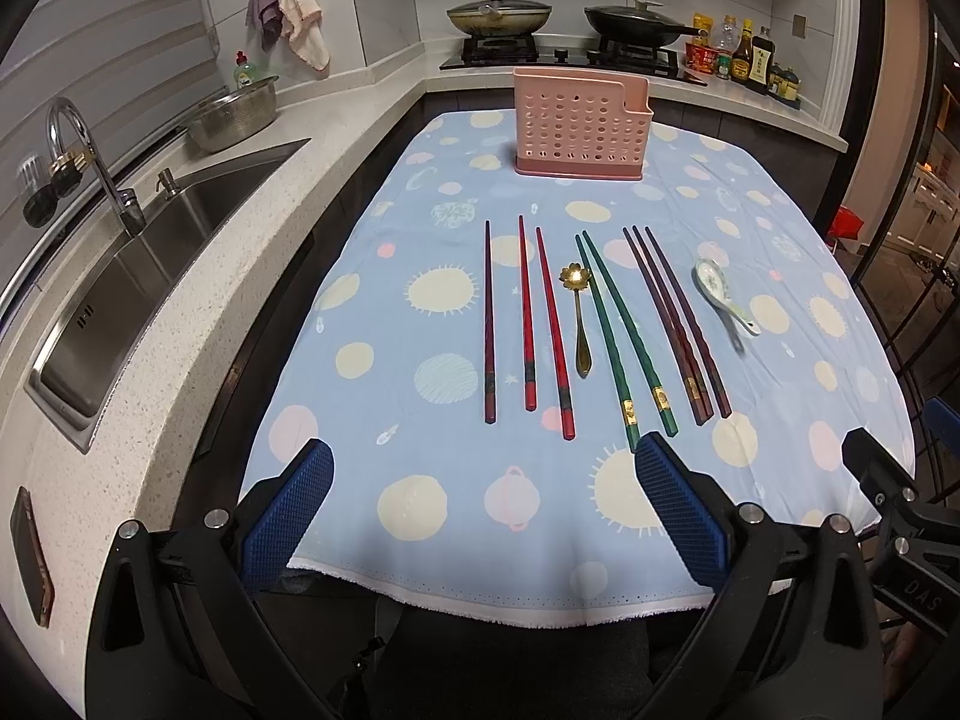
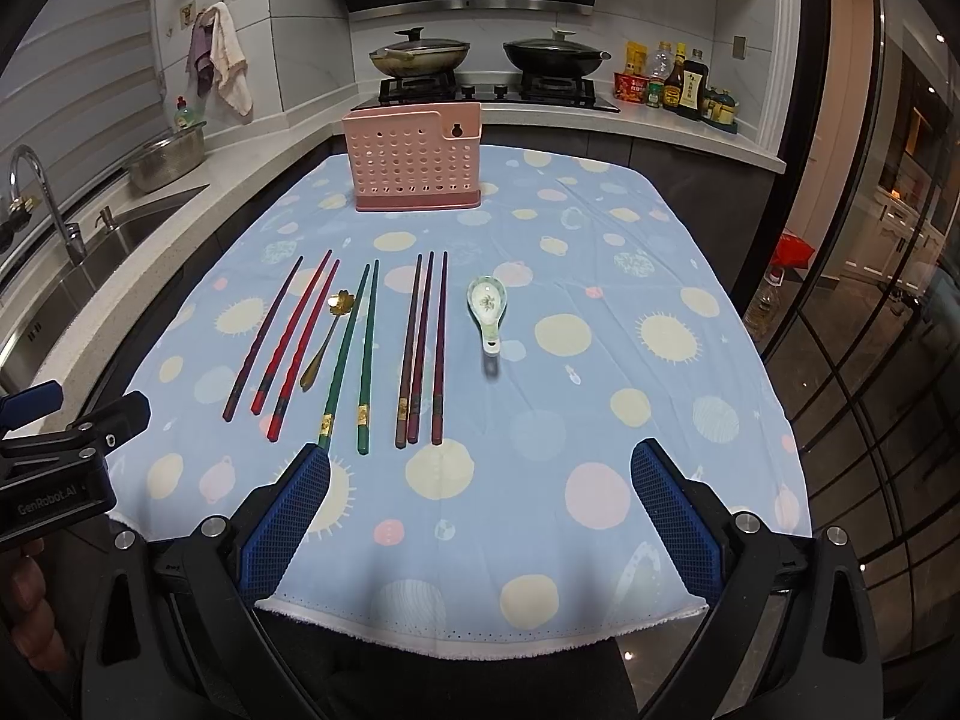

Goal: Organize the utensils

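Blue cotton-looking tablecloth [image 1: 540, 510] with pale round blobs carries everything: a pink perforated plastic holder [image 1: 581, 126] at the far end, then slim lacquered chopsticks [image 1: 528, 312] in rows, a glazed ceramic spoon [image 2: 487, 306] and a small golden flower-bowled spoon [image 1: 577, 312] among them. My left gripper [image 1: 483, 468] and right gripper [image 2: 480, 468], blue ribbed pads spread wide, hang empty over the near hem, touching nothing.
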Demonstrator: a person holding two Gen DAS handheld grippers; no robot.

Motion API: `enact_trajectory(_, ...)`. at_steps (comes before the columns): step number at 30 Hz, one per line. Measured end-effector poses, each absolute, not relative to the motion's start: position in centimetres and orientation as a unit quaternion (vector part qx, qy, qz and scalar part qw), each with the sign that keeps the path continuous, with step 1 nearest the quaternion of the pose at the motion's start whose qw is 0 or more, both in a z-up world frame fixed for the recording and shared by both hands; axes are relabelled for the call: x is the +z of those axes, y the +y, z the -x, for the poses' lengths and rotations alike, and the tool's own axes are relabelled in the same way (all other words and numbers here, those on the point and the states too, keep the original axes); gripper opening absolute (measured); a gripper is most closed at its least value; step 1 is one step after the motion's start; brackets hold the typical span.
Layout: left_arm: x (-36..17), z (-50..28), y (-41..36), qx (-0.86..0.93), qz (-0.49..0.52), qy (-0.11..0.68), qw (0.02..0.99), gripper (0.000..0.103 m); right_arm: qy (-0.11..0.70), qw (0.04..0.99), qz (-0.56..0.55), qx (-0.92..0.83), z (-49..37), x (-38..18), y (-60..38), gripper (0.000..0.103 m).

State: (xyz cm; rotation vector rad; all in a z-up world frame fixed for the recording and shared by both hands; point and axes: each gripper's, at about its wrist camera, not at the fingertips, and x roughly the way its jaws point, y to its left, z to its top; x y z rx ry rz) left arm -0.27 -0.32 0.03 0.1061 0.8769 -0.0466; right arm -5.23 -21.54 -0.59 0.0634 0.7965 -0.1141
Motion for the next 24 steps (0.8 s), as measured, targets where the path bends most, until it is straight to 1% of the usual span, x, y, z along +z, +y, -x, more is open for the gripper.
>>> enact_trajectory(24,0.03,0.29,-0.43,-0.021,-0.052,0.425,0.903,0.096,0.386,0.920,-0.033,-0.056,5.37,-0.68,-21.55,0.096)
